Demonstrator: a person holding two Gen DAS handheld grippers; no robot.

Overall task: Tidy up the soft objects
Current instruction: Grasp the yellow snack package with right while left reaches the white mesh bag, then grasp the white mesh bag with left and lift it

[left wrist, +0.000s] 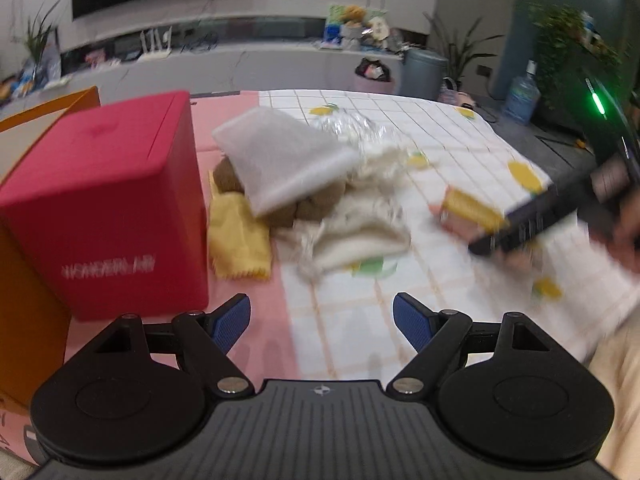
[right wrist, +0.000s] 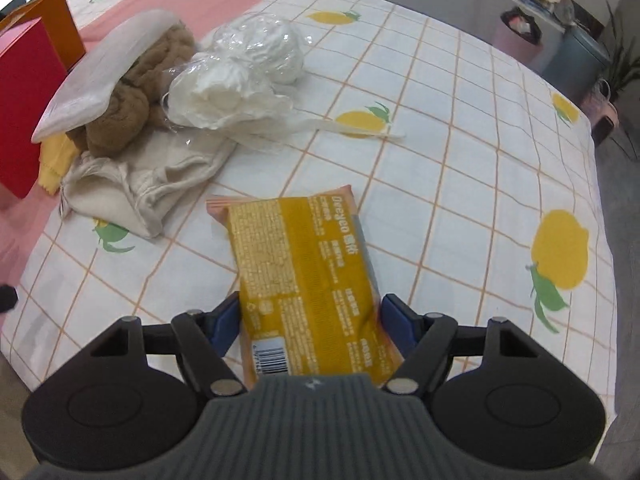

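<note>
Left to right across the bed. Far left: red cube-shaped box (left wrist: 104, 208) w/ a slot line on top, standing on the pink sheet, an orange paper bag (left wrist: 36, 320) behind/beside it. Looks like the likely drop spot, though that's a guess.

Next, the heap: flat white foam pad (right wrist: 100, 76) lying tilted over a brown fuzzy plush (right wrist: 132, 104); small yellow zigzag-edged cloth (left wrist: 238, 240) under them; cream drawstring cloth pouch (right wrist: 136, 188) in front; crumpled clear plastic bag of white stuffing (right wrist: 244, 68) to its right.

Then the task's thing now: orange-yellow plastic soft pack w/ printed text and barcode (right wrist: 308, 280), lying on the white lemon-print checked sheet (right wrist: 480, 160), just right of the pouch. Long axis runs away from the right gripper (right wrist: 310, 320), top tipped slightly left; barcode end nearest the gripper body, orange seam end pointing toward the heap.

Right gripper: blue pads at both long edges of the pack, touching or nearly so; can't tell if they're pressing yet. Jaws not fully wide.

Left gripper (left wrist: 322, 322): released, nothing between its pads, hovering over the pink/white seam.

Risks:
- Grip is near the barcode end only, so the long free end may droop or swing when lifted.
- Slick film + squashy contents: pack could slide out if the squeeze is light.
- Carrying it left means passing over the heap; the drooping end could snag the foam pad and tip it off.
</note>
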